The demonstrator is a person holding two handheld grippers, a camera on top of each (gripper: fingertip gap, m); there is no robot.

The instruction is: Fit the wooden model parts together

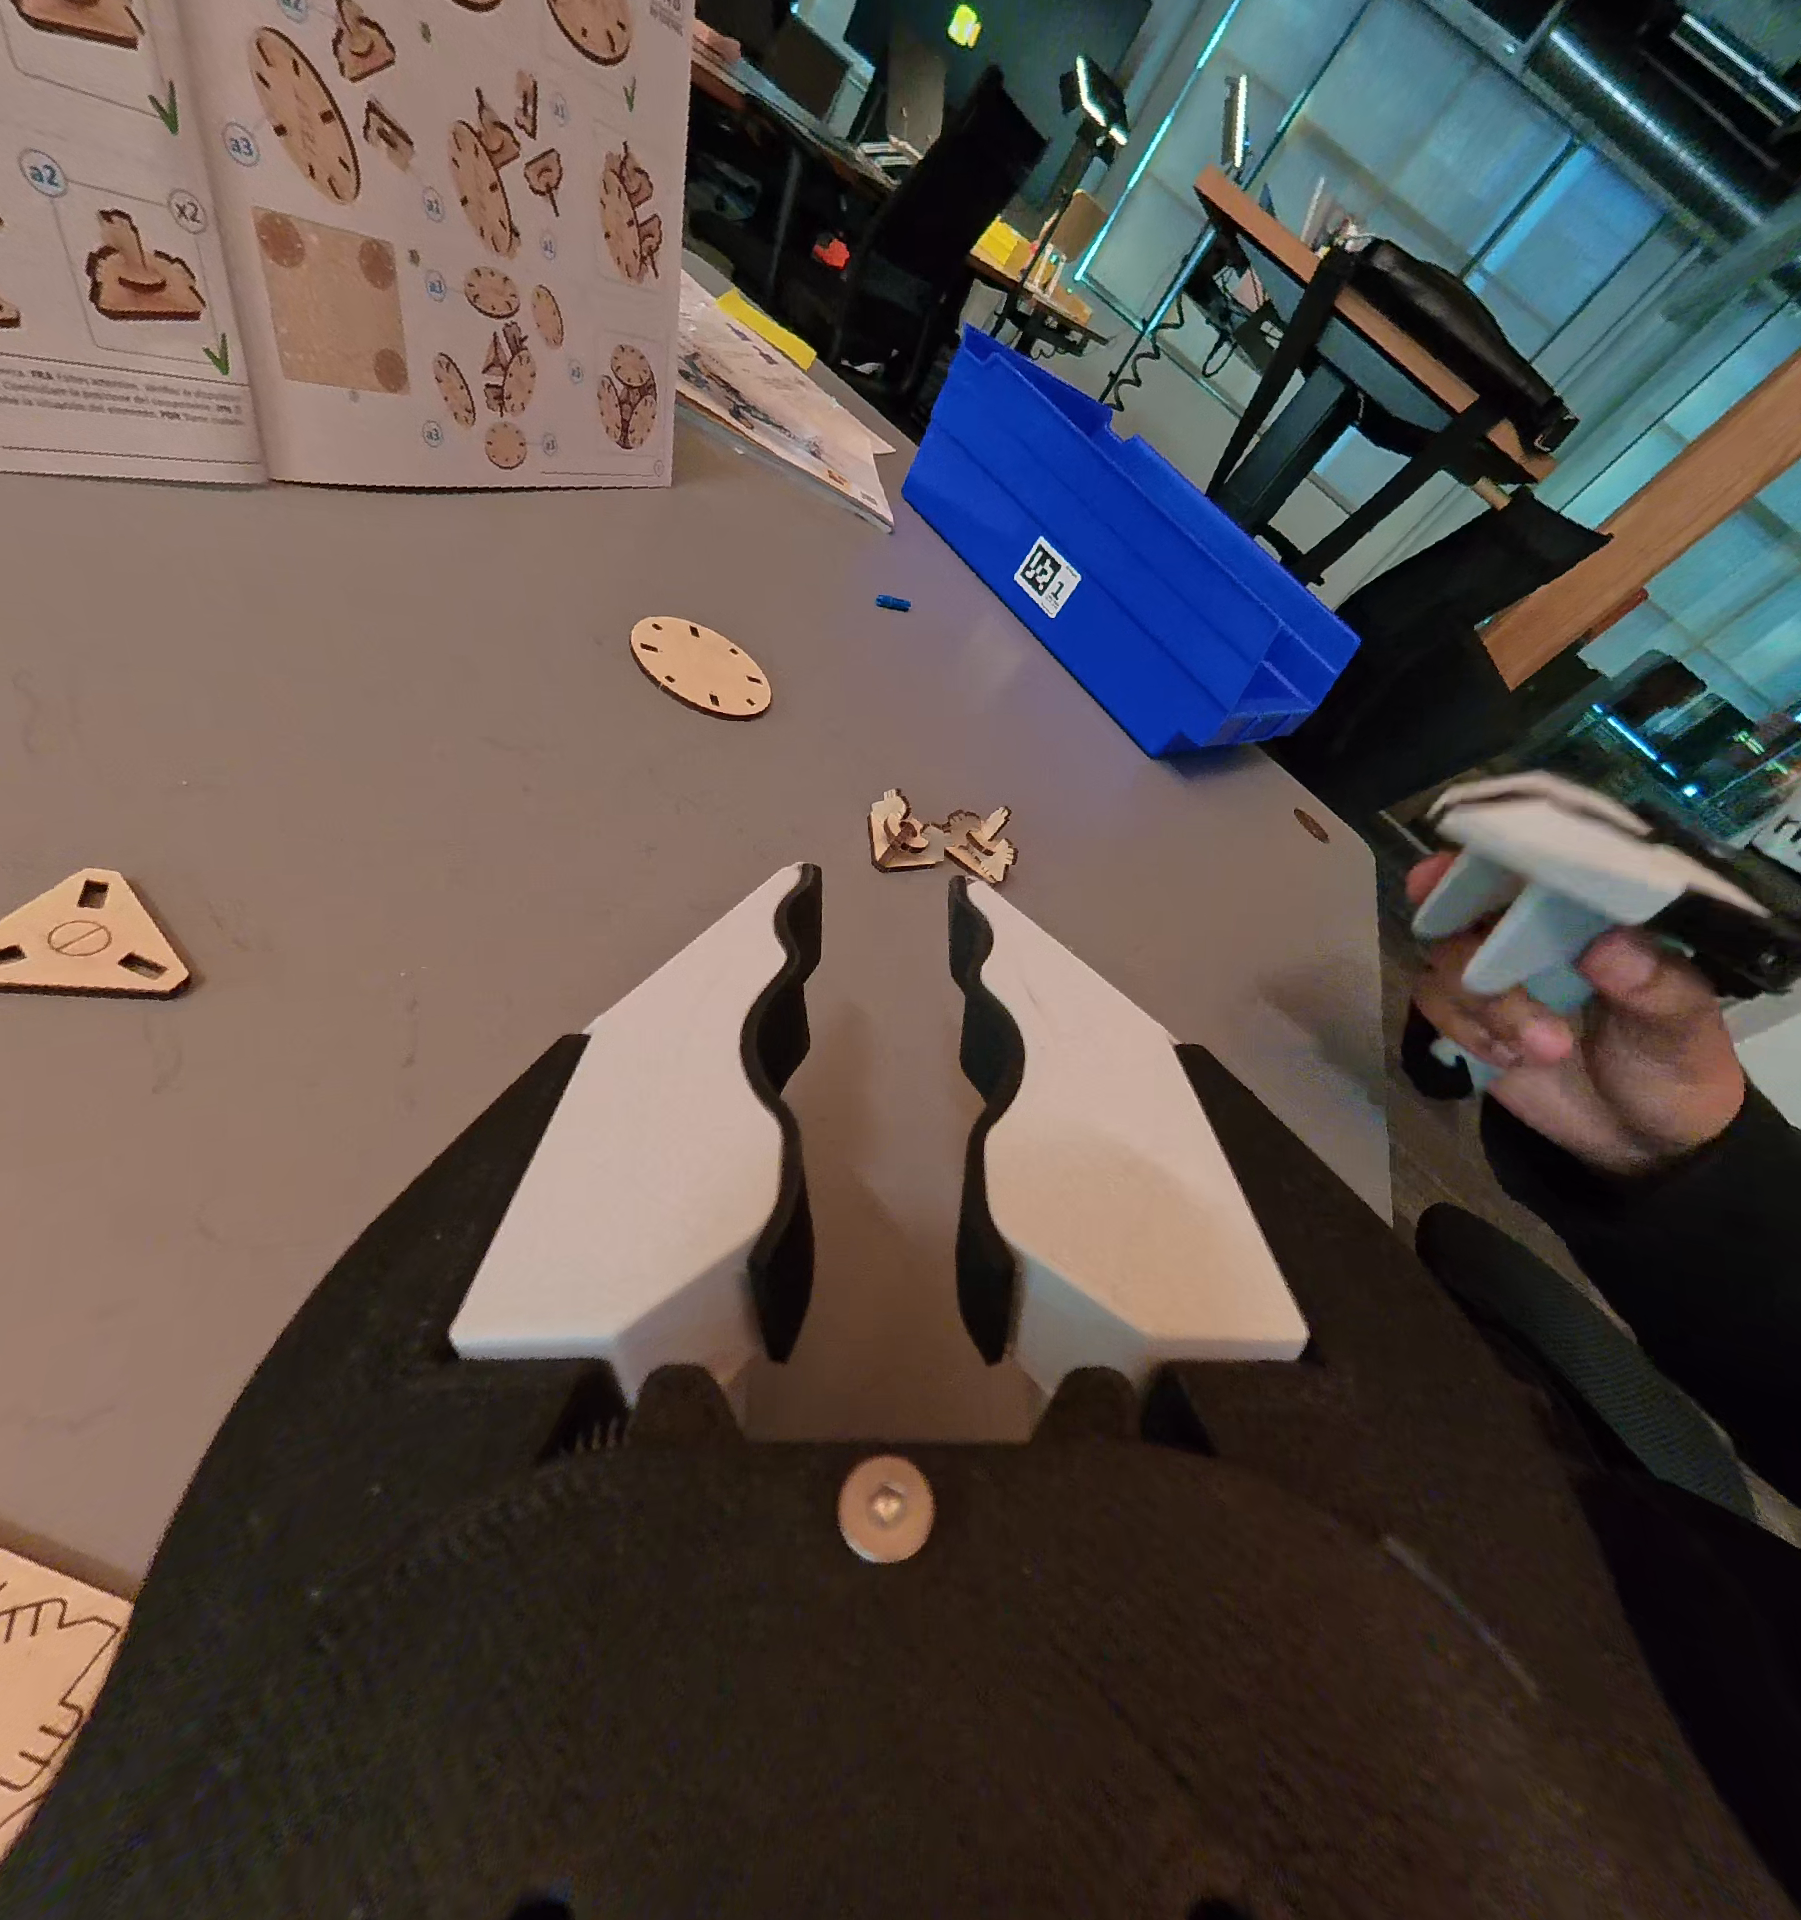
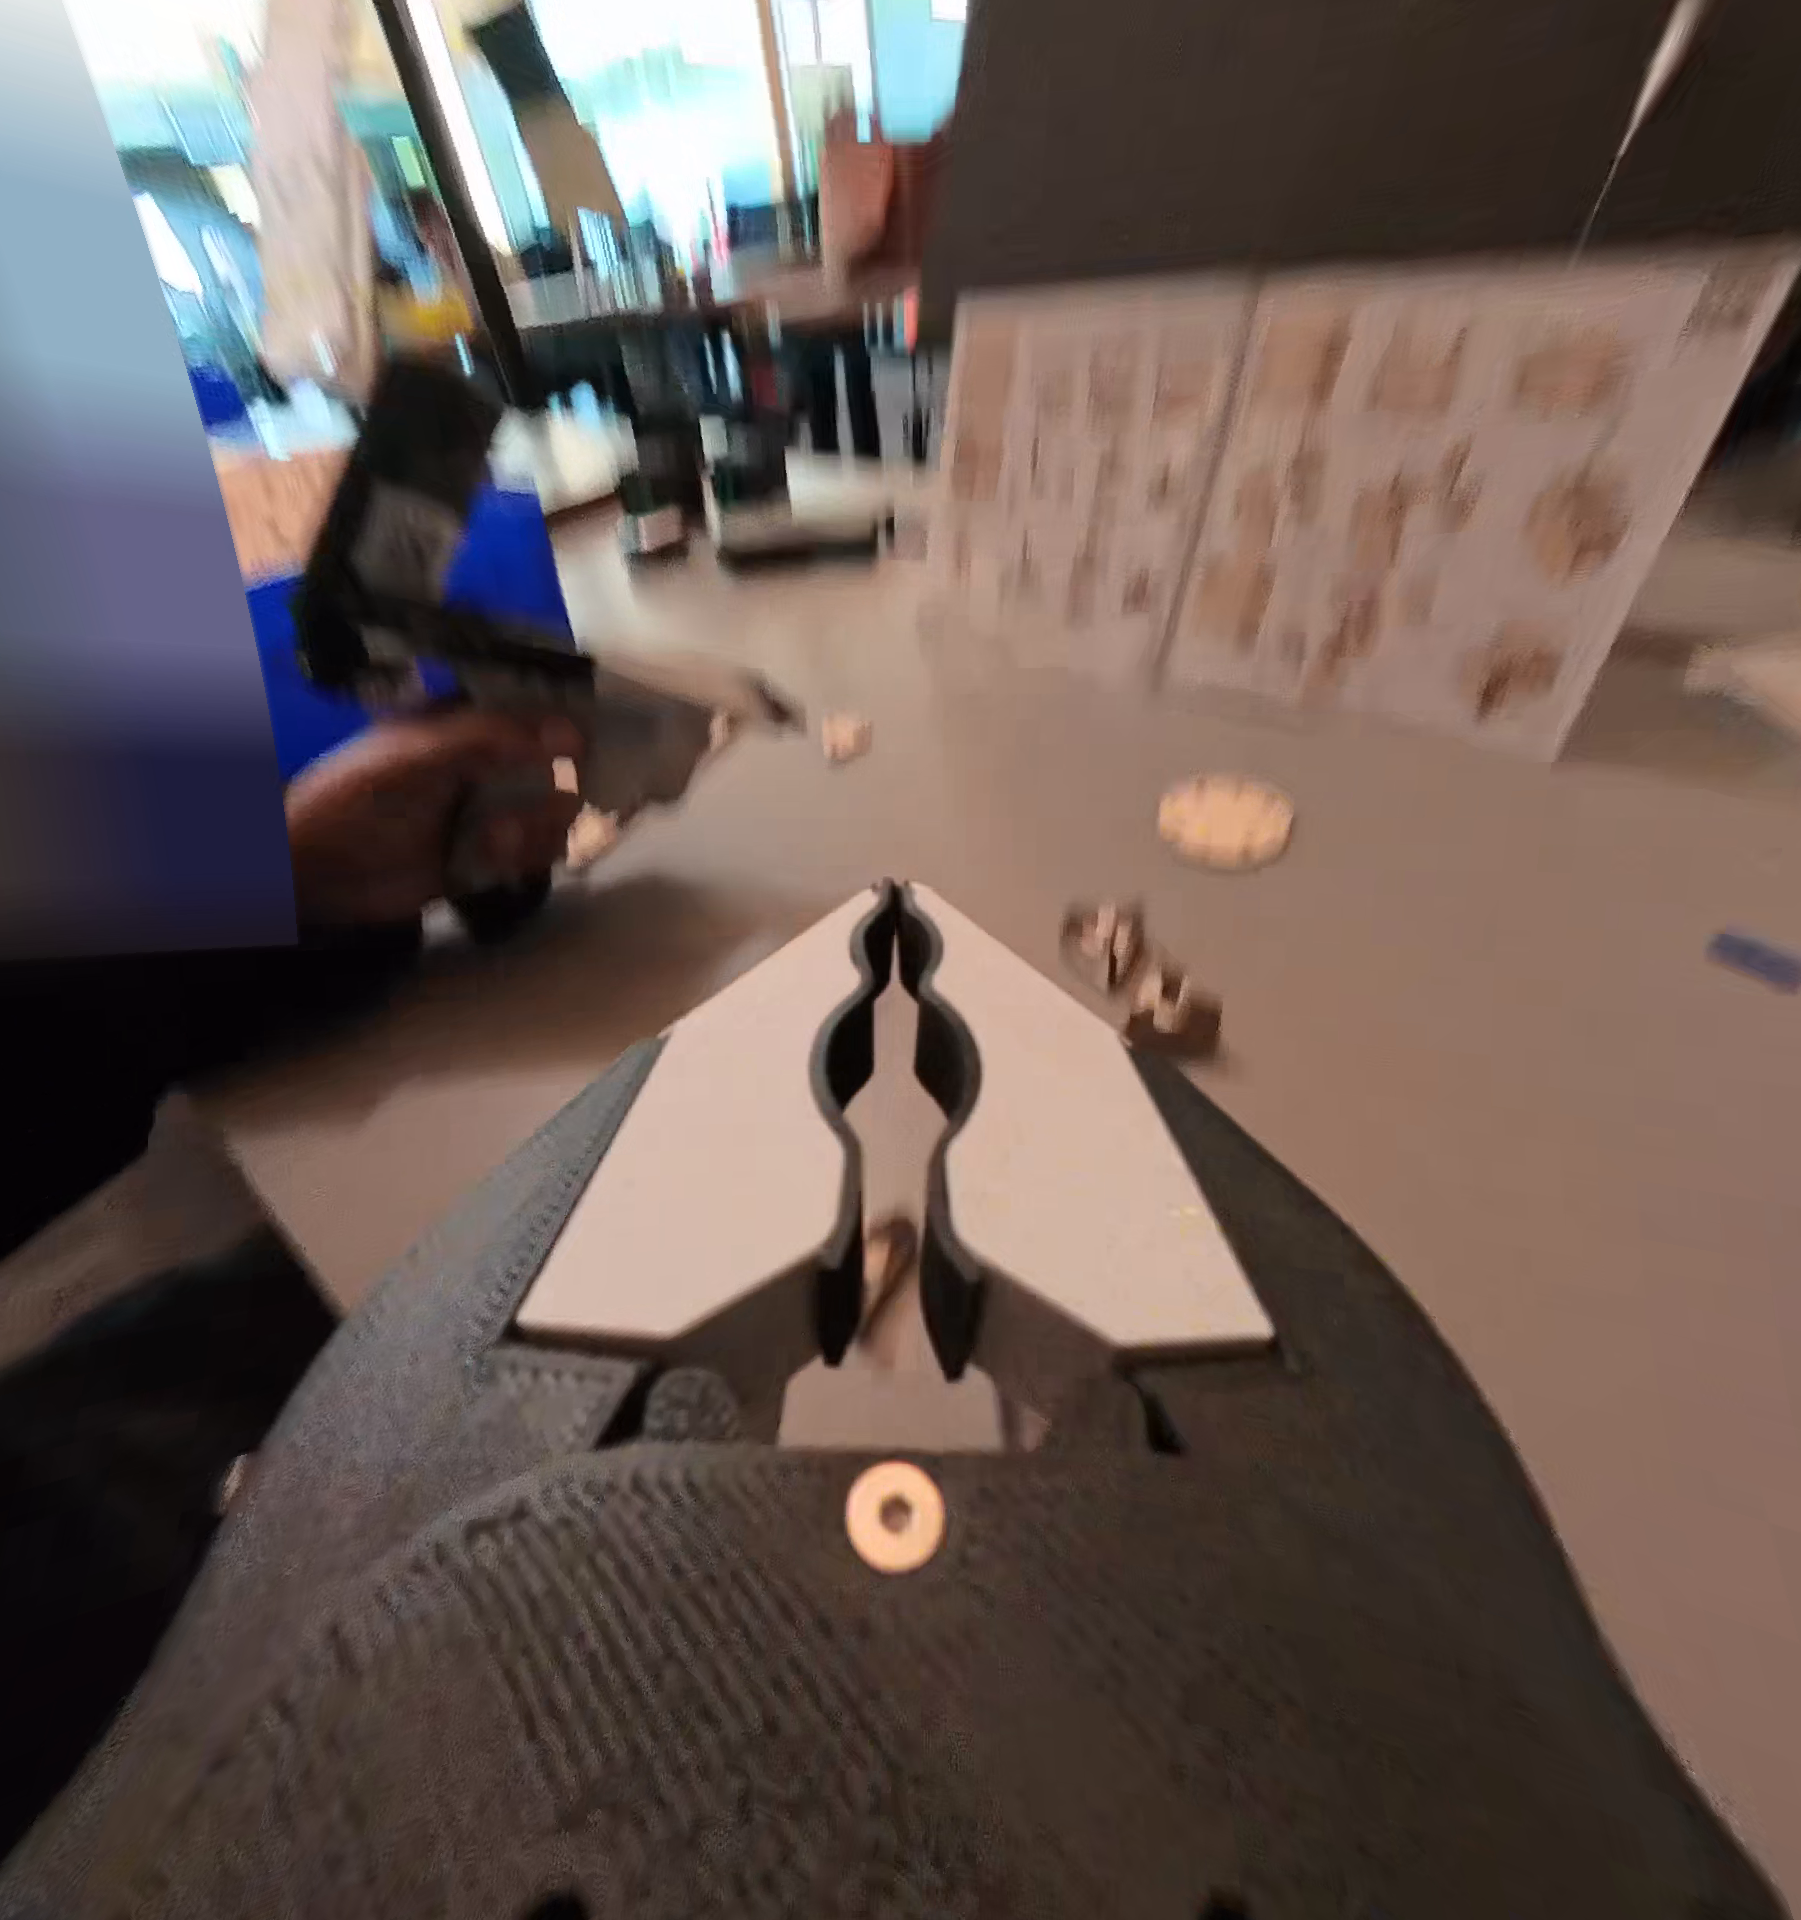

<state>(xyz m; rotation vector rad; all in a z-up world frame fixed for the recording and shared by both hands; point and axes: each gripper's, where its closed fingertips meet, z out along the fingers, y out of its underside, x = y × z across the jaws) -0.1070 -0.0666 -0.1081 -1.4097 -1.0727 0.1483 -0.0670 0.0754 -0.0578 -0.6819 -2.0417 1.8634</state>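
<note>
Grey table (image 1: 460, 623) in a workshop; left tongs (image 1: 883, 894) gape with nothing between them, just short of two small wooden pieces (image 1: 940, 844); right tongs (image 2: 894, 891) pinched together, gripping nothing; booklet (image 1: 304, 239) propped upright for reading.

Matt grey desk (image 1: 356, 675); thin pale wood disc (image 1: 701, 666) and triangle (image 1: 70, 938) with dark edges; glossy blue plastic bin (image 1: 1135, 582); paper booklet (image 1: 304, 239) at the far edge.

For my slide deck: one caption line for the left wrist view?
Open left gripper hovers above a grey table, just short of two small wooden assemblies.
</note>
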